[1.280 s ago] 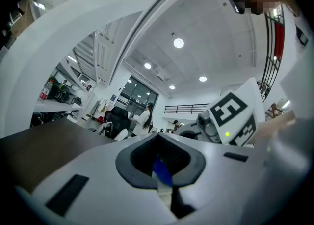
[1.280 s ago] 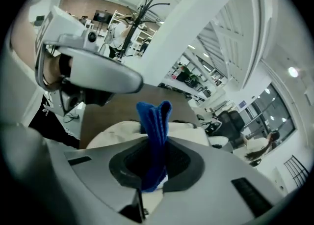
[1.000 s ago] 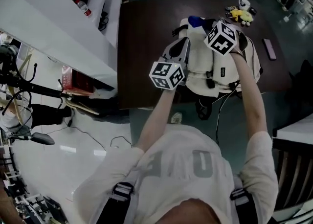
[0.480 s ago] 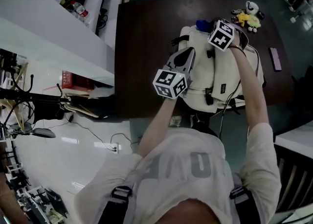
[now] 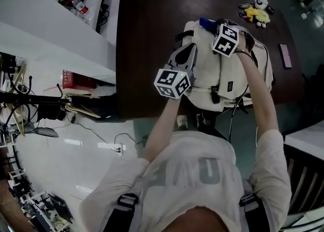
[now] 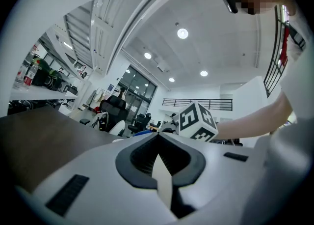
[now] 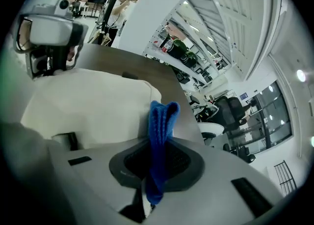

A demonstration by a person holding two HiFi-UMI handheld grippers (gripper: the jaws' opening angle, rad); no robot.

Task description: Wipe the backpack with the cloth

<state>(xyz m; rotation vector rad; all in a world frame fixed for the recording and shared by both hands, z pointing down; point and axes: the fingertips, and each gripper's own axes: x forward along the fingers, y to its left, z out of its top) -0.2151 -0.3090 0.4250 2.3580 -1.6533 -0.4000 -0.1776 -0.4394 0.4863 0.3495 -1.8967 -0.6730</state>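
Observation:
A cream backpack (image 5: 230, 71) lies on the dark brown table (image 5: 147, 48), reaching its near edge. My right gripper (image 5: 210, 26) is over the backpack's far end and is shut on the blue cloth (image 5: 205, 22). In the right gripper view the cloth (image 7: 161, 128) stands folded between the jaws, with the backpack (image 7: 83, 103) spread below and beyond it. My left gripper (image 5: 189, 49) rests at the backpack's left side with its jaws shut (image 6: 158, 139) and nothing seen between them. The right gripper's marker cube (image 6: 196, 121) shows ahead of it.
Small plush toys (image 5: 255, 13) and a flat dark item (image 5: 285, 56) lie at the table's far right. White desks (image 5: 61, 23) run along the left, with a red box (image 5: 73, 80) and cables on the floor below. Office chairs stand beyond the table.
The head view has shifted a little. Both grippers stay in nearly the same places on the backpack, the right one still holding the cloth at the far end.

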